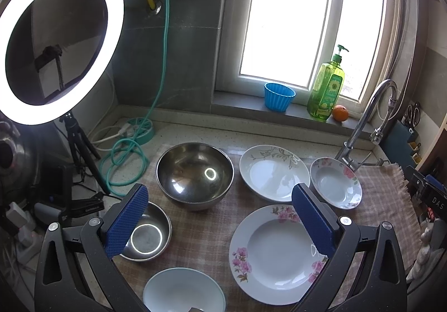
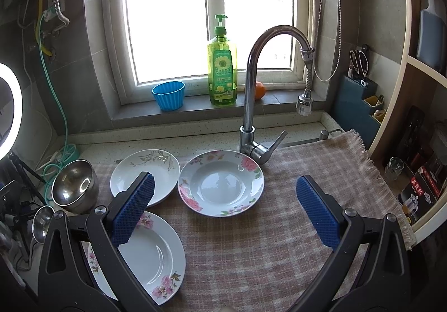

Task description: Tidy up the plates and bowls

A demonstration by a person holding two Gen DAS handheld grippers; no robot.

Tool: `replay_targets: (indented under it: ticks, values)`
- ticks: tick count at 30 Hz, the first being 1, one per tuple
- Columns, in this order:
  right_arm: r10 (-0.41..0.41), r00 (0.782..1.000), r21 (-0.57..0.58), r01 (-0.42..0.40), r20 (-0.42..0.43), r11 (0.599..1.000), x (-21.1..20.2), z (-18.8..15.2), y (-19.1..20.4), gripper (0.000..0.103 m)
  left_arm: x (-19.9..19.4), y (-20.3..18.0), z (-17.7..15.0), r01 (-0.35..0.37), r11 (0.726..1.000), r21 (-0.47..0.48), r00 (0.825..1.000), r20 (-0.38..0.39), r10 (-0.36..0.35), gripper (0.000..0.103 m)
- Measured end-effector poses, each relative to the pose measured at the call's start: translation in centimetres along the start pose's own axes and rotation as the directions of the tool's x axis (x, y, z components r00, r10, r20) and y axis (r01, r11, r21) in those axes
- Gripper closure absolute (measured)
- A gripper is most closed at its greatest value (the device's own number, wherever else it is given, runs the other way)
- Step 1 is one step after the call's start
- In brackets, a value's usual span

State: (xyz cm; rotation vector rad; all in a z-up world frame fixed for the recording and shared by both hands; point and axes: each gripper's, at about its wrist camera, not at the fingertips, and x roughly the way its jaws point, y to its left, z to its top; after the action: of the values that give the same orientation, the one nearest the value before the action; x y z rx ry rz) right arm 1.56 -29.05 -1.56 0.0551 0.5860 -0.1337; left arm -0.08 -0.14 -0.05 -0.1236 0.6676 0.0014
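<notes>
On a plaid cloth (image 1: 204, 233) lie a large steel bowl (image 1: 194, 175), a small steel bowl (image 1: 148, 233), a pale blue bowl (image 1: 183, 291), a gold-leaf plate (image 1: 273, 172), a small pink-flower plate (image 1: 335, 182) and a large pink-flower plate (image 1: 275, 256). My left gripper (image 1: 220, 203) hangs open above them, holding nothing. In the right wrist view the small flower plate (image 2: 220, 182) sits between the gold-leaf plate (image 2: 145, 175) and the faucet; the large flower plate (image 2: 148, 259) lies at lower left. My right gripper (image 2: 223, 192) is open and empty over the cloth (image 2: 279, 242).
A chrome faucet (image 2: 251, 105) rises behind the plates. On the windowsill stand a blue cup (image 2: 169, 95), a green soap bottle (image 2: 222, 66) and an orange (image 1: 340, 113). A ring light (image 1: 56, 41) on a tripod and a green cable (image 1: 125, 155) fill the left. Shelves (image 2: 413, 144) stand right.
</notes>
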Motion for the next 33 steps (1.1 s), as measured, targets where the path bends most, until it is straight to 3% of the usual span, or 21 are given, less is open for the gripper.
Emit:
replay_targets:
  ticks: [21, 26, 33]
  values:
    - [0.002, 1.0, -0.004, -0.002, -0.011, 1.0, 0.4, -0.5, 0.0, 0.0, 0.3, 0.0, -0.4, -0.001, 1.0, 0.01, 1.0, -0.012, 0.002, 0.001]
    - [0.009, 0.999, -0.011, -0.009, -0.032, 1.0, 1.0, -1.0, -0.1, 0.0, 1.0, -0.4, -0.8, 0.011, 1.0, 0.02, 0.999, -0.044, -0.01, 0.001]
    - [0.09, 0.988, -0.004, -0.092, -0.124, 0.996, 3.1, -2.9, -0.7, 0.0, 2.4, -0.8, -1.6, 0.061, 0.998, 0.033, 0.991, -0.125, -0.056, 0.001]
